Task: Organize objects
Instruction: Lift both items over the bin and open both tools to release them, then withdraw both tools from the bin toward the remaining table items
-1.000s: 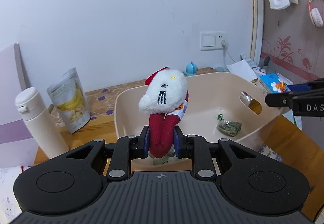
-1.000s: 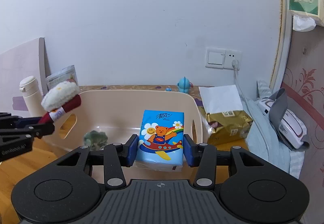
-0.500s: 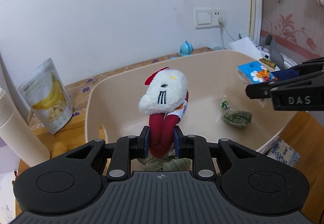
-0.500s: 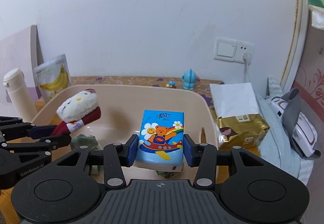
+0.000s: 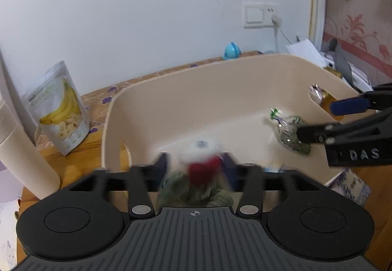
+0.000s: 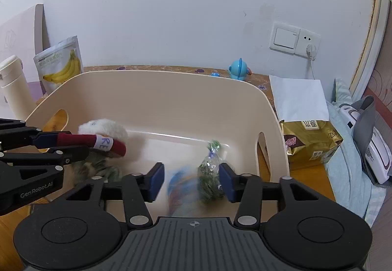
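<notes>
A beige basket (image 5: 196,99) (image 6: 171,99) lies under both grippers. My left gripper (image 5: 196,163) (image 6: 71,146) hangs over its left end, jaws opening. The white and red plush toy (image 5: 201,160) (image 6: 103,131) is blurred between the pads, which no longer press on it, just above a green bundle (image 5: 193,190). Over the basket's front my right gripper (image 6: 191,177) (image 5: 316,121) is also opening. The blue tissue pack (image 6: 181,185) is a blur, loose between its pads. A green wrapped packet (image 6: 210,173) (image 5: 291,133) lies on the basket floor.
A banana chip pouch (image 5: 58,109) (image 6: 60,62) and a white bottle (image 5: 19,148) stand left of the basket. A blue figurine (image 6: 237,72) sits behind it. A gold bag (image 6: 308,141) and white paper (image 6: 299,96) lie to its right, beside bedding.
Both grippers came forward and down over the basket. Both jaws then spread: the plush toy and the tissue pack, gripped before, are let go and blur downward.
</notes>
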Motion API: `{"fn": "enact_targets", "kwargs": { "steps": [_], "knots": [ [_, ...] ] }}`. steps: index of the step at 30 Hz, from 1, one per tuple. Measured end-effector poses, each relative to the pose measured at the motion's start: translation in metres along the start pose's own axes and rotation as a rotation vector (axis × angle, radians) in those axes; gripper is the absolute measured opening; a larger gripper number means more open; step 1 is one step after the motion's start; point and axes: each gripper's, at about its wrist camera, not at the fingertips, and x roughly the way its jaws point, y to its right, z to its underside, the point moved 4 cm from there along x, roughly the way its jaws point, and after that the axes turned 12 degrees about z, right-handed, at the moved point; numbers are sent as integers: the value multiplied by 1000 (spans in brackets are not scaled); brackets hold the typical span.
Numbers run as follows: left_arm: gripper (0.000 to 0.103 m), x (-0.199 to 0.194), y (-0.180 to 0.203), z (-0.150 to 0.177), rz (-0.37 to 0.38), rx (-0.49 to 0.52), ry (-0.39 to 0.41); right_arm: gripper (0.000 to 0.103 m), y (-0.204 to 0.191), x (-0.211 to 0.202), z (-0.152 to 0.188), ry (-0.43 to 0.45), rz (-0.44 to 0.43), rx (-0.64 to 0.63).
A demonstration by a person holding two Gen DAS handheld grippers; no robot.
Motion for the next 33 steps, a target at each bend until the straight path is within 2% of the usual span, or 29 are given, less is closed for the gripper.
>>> {"fn": "enact_targets", "kwargs": {
  "steps": [2,5,6,8,10,22,33],
  "knots": [
    [78,-6,0,-1,-10,-6,25,77,1,-4,-1,7,0,0],
    [78,-14,1,0,-19,-2,34,82,4,-12,-2,23,-2,10],
    [78,-18,2,1,-24,1,39,85,6,-16,-2,29,-2,14],
    [82,-25,2,3,-31,4,51,98,9,-24,-3,45,-3,22],
    [86,-32,2,5,-39,2,64,102,11,-32,-3,63,-2,24],
    [89,-83,6,13,-66,-14,120,103,19,-66,13,89,-4,26],
    [89,-105,21,46,-61,-64,123,103,23,-89,47,63,0,-18]
  ]
}}
